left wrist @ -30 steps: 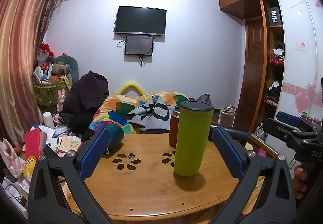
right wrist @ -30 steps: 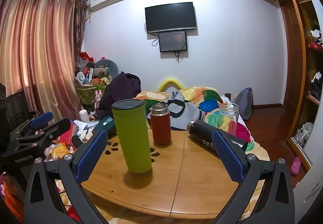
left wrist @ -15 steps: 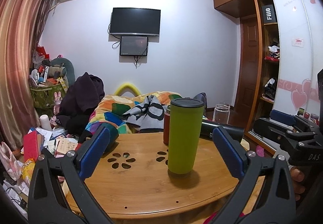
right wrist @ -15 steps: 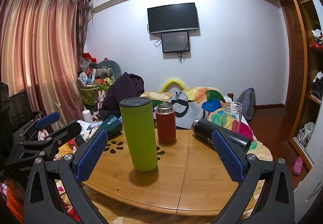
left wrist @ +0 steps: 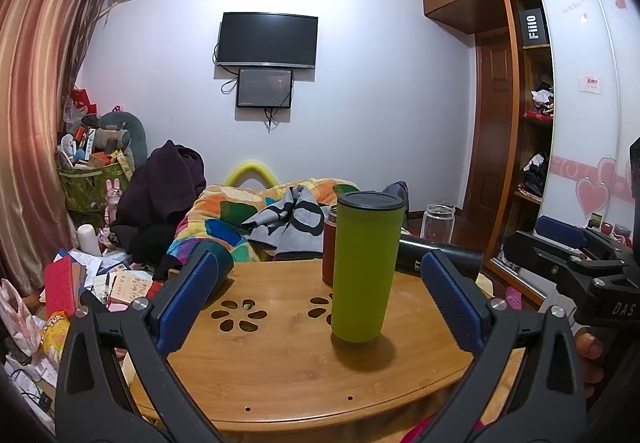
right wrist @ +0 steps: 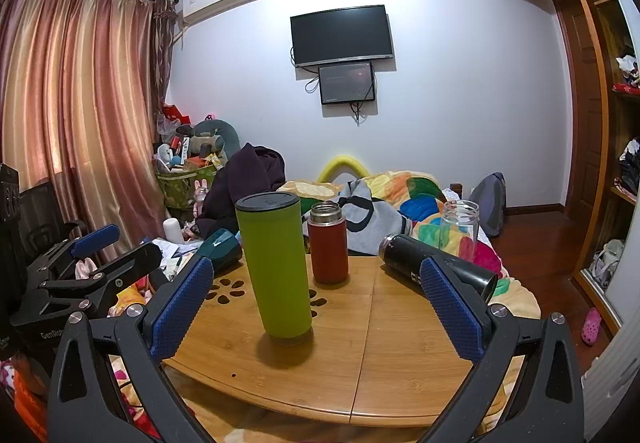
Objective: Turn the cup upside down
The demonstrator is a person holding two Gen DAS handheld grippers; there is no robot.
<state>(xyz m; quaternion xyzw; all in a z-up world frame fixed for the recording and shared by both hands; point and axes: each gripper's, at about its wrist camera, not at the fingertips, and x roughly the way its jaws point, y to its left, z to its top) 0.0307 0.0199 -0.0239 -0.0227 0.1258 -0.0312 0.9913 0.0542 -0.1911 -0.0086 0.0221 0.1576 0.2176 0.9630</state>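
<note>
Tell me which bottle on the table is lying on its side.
The black bottle, at the table's right edge. The green cup, red flask and clear jar all stand upright.

"FiiiO" on black box [left wrist: 532, 26] atop wardrobe shelf; "DAS" on right hand-held gripper [left wrist: 576, 263] body; "GenRob" on left hand-held gripper [right wrist: 86, 267] body. Other print illegible.

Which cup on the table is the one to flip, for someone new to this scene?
On the round wooden table, it is the green cup nearest the camera, left of the red flask. It is the tallest thing upright there, lime green with a dark cap on top.
</note>
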